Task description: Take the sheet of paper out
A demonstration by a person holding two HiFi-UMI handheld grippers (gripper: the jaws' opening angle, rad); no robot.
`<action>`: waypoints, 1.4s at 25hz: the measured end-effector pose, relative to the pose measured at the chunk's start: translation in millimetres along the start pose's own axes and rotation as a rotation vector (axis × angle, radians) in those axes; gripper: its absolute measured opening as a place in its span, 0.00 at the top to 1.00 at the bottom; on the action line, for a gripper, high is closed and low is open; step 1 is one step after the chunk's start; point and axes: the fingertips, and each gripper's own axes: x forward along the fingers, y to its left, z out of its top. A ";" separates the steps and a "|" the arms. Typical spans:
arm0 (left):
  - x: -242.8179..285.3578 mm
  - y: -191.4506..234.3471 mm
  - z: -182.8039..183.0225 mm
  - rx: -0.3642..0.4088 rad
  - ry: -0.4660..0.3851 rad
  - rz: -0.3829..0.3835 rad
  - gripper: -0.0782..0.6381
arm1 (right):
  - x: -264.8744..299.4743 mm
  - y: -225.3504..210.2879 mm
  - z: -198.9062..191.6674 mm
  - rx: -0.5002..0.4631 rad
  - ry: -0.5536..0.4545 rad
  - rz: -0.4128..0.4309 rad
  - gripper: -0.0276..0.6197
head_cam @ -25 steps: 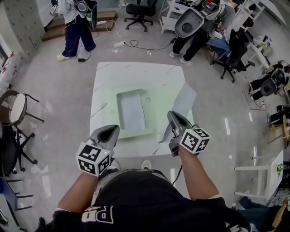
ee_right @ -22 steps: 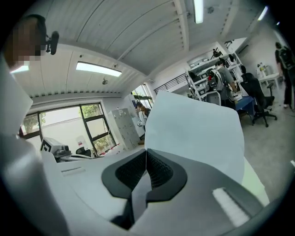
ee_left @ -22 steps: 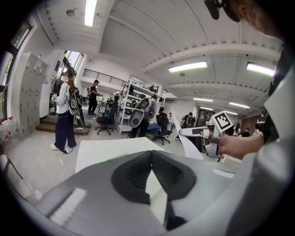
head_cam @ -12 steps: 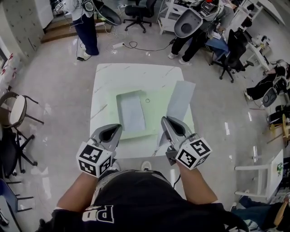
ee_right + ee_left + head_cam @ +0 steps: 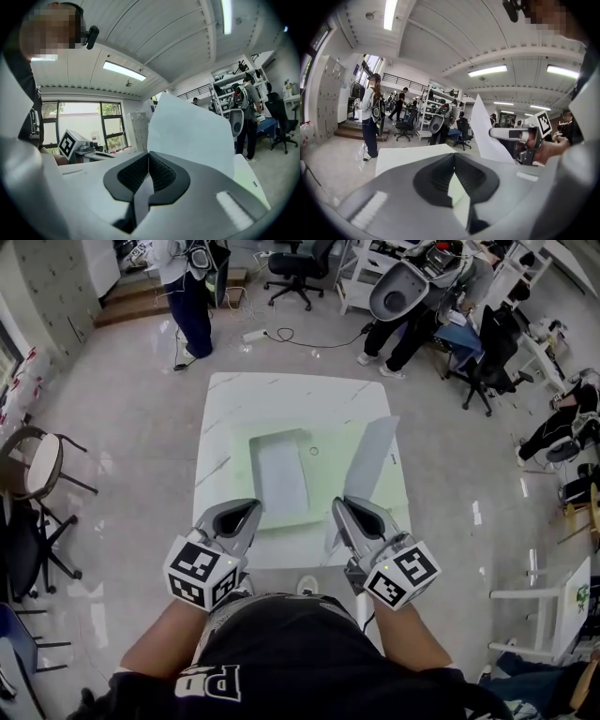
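Since the sheet of paper (image 5: 371,457) is pinched only at its near edge by the right gripper (image 5: 345,506), whose jaws are closed flat on it, most of the sheet is left unsupported. It rises from the jaws toward 1 o'clock above the right side of the table (image 5: 281,395). It is seen clear of the shallow tray (image 5: 255,441), which lies on the green mat (image 5: 333,448) at 12 o'clock from the left gripper (image 5: 246,512), so the task is judged nearly done. The left gripper is held low by the near table edge, at 9 o'clock from the right one. Its jaws are brought together with nothing between them, so no second support is given to the sheet.

Several risks are judged from this. A slip could be caused by the thin grip: little paper is caught between the ribbed pads, and the edge could be drawn out by a quick swing. A crease or tear at the pinch could be produced if the sheet is bent sharply or dragged against the table edge. The free upper half could be folded over by air in a fast move, or caught on the tray rim if it is lowered toward 11 o'clock. Whether another sheet lies in the tray cannot be told; its floor is seen only as a pale surface.
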 end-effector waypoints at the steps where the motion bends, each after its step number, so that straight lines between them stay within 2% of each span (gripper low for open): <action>1: -0.1 -0.5 0.4 0.000 -0.002 0.000 0.81 | -0.7 1.2 -1.5 -0.002 0.002 0.002 0.95; 11: -0.5 -6.4 5.6 0.003 -0.013 -0.004 0.81 | -4.8 5.6 -10.7 0.018 0.009 0.021 0.95; 35: -6.7 -7.3 9.4 0.004 -0.023 0.012 0.81 | -1.8 7.3 -3.1 0.011 0.022 0.041 0.95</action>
